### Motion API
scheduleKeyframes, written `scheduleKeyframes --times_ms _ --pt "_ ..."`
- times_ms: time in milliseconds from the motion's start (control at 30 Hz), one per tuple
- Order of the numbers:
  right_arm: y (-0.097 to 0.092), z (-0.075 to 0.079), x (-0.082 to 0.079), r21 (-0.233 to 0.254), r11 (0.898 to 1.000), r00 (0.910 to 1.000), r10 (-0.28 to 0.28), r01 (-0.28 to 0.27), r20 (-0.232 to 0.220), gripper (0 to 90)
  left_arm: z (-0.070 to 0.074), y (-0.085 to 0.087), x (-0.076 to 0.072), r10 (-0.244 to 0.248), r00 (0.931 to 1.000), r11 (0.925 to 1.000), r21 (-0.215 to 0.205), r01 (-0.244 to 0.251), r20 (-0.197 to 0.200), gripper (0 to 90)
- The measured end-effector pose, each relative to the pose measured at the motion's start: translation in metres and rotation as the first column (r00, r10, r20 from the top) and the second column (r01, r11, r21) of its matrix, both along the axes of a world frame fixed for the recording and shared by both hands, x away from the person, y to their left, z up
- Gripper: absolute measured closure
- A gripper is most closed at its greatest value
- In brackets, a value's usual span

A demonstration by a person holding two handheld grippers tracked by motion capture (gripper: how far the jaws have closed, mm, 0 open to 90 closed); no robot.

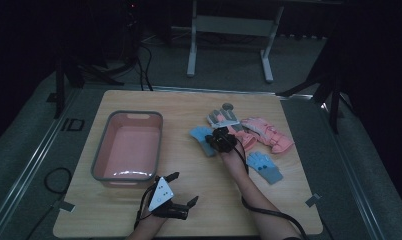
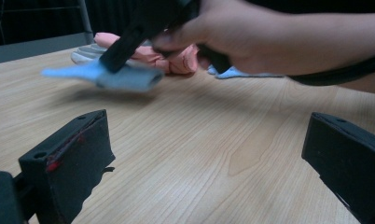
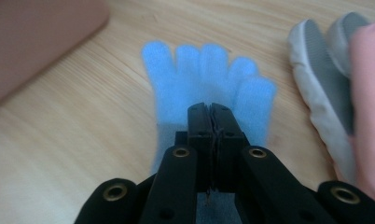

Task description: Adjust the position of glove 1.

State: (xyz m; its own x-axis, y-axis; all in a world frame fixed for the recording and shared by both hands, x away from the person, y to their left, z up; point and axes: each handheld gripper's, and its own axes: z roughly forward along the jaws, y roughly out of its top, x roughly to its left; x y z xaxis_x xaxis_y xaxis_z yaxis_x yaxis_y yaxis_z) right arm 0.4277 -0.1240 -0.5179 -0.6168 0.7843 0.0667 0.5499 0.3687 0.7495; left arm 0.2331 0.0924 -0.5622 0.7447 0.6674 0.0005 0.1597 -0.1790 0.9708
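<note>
Blue glove (image 3: 204,88) sits right at my right gripper (image 3: 211,112), fingers pointing away past the tips, cuff end running back under the jaws. Jaws pressed tight together, pinching the glove fabric at the palm. In the left gripper view the glove (image 2: 106,74) hangs from the jaw tips just above the wood, blurred. On the tabletop it's right of centre, towards the far edge, beside the grey-white glove (image 1: 223,118) and the pink gloves (image 1: 266,132). A second blue glove (image 1: 265,166) lies nearer the right edge. My left gripper (image 1: 181,189) rests by the near edge, just below the pink basin (image 1: 130,145), jaws spread wide, touching nothing.
</note>
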Motion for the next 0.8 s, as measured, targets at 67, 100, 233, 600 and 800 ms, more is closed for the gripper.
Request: scheduleKeyframes --times_ms 67,100,233,600,800 --pt "-0.005 0.009 -0.012 0.023 0.999 0.9997 -0.023 0.023 0.005 88.1 0.0 0.0 0.0 0.002 1.0 1.0 0.003 -0.002 0.0 1.6" --pt "-0.008 0.014 -0.019 0.038 0.999 0.9992 -0.04 0.039 0.011 88.2 0.0 0.0 0.0 0.002 1.0 1.0 0.005 -0.002 0.001 1.6" --pt "-0.02 0.029 -0.049 0.05 0.994 0.9942 -0.098 0.096 0.044 88.2 0.0 -0.001 0.0 0.002 1.0 1.0 0.01 -0.002 0.005 1.6" --pt "-0.05 0.023 -0.112 0.077 0.956 0.9583 -0.286 0.284 0.014 88.2 0.0 -0.002 0.0 0.005 1.0 1.0 0.007 -0.005 -0.002 1.6" --pt "-0.056 0.016 -0.128 0.107 0.936 0.9417 -0.336 0.336 -0.015 88.2 0.0 -0.002 0.0 0.001 1.0 1.0 0.004 -0.001 -0.005 1.6"
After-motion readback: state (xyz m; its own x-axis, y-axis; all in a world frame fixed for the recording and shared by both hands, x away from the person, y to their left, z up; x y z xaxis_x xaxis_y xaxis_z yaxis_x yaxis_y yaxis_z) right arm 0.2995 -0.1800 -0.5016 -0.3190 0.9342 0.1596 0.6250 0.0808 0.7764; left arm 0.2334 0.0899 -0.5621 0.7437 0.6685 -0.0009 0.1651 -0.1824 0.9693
